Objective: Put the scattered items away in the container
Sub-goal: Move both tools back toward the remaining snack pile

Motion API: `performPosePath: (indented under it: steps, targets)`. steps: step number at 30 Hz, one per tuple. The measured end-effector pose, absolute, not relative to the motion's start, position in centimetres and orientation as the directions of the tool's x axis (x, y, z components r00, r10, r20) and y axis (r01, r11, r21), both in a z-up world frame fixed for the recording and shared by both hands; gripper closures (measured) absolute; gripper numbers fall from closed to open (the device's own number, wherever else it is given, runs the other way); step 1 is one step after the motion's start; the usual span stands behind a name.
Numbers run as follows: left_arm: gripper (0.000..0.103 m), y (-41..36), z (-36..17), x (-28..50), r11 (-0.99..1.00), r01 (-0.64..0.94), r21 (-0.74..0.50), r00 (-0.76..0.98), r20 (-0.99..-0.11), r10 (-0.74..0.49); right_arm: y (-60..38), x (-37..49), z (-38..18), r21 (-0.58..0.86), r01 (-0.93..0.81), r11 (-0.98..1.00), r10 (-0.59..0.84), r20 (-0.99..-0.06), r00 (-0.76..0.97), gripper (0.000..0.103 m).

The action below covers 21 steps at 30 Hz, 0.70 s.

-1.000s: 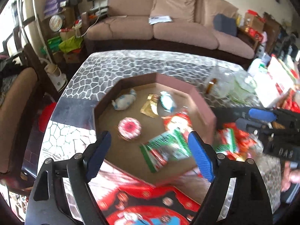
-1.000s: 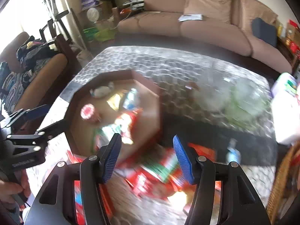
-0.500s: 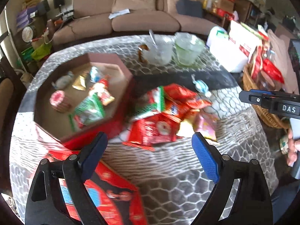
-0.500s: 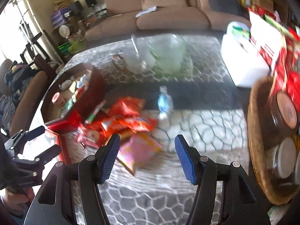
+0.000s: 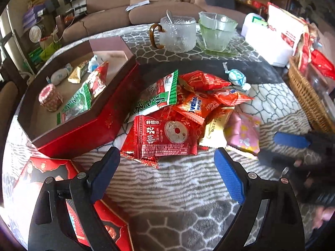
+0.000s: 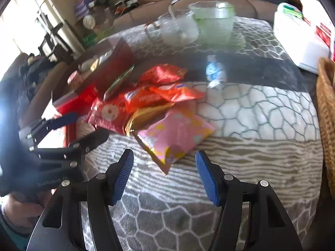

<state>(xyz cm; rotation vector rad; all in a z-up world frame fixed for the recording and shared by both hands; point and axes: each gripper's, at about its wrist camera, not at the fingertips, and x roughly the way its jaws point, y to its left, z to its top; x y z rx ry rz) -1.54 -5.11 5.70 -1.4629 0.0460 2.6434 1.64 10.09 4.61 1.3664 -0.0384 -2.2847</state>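
Note:
A pile of snack packets point(image 5: 184, 113) lies on the patterned tablecloth, right of an open red octagonal box point(image 5: 83, 129) that holds several sweets and packets. A red packet point(image 5: 165, 138) is nearest my left gripper point(image 5: 167, 173), which is open and empty just in front of it. A pink packet point(image 6: 175, 133) lies at the pile's near right edge; my right gripper point(image 6: 165, 173) is open and empty, hovering just before it. A wrapped blue-white candy point(image 5: 236, 77) lies apart behind the pile. The right gripper also shows in the left wrist view point(image 5: 282, 148).
The box's red lid point(image 5: 62, 188) lies at the near left. A glass mug point(image 5: 178, 33) and a green glass bowl point(image 5: 215, 33) stand at the back. A wicker basket point(image 5: 307, 96) and a white box point(image 5: 270, 39) stand at the right.
Both grippers have swung away from the box toward the snack pile and come closer to it. Both stay open and empty.

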Motion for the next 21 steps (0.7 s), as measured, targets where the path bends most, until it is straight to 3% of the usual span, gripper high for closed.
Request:
performPosePath:
  steps: [9,12,14,17,18,21]
  targets:
    - [0.015,-5.4,4.3,-2.9,-0.993,-0.106,-0.056,-0.502,-0.859,0.102,8.7,0.3,2.6,0.207,0.411,-0.888,-0.378,-0.837,-0.396,0.038]
    - [0.034,-5.3,4.0,-3.1,-0.992,-0.108,-0.061,-0.501,-0.859,0.107,8.8,0.0,2.4,0.203,0.410,-0.889,-0.376,-0.835,-0.401,0.039]
    - [0.049,-5.2,4.0,-3.1,-0.994,-0.104,-0.042,-0.510,-0.855,0.090,8.6,0.0,2.4,0.192,0.414,-0.890,-0.370,-0.834,-0.409,0.048]
    - [0.062,-5.2,4.4,-3.1,-0.992,-0.106,-0.070,-0.518,-0.848,0.115,8.3,0.3,2.6,0.175,0.433,-0.884,-0.368,-0.832,-0.415,0.064]
    - [0.065,-5.2,4.6,-3.1,-0.992,-0.106,-0.072,-0.522,-0.845,0.117,8.1,0.4,2.7,0.161,0.438,-0.885,-0.359,-0.833,-0.421,0.075]
    - [0.078,-5.2,5.2,-2.9,-0.988,-0.117,-0.097,-0.524,-0.839,0.145,8.2,0.6,2.9,0.162,0.446,-0.880,-0.368,-0.826,-0.426,0.088]
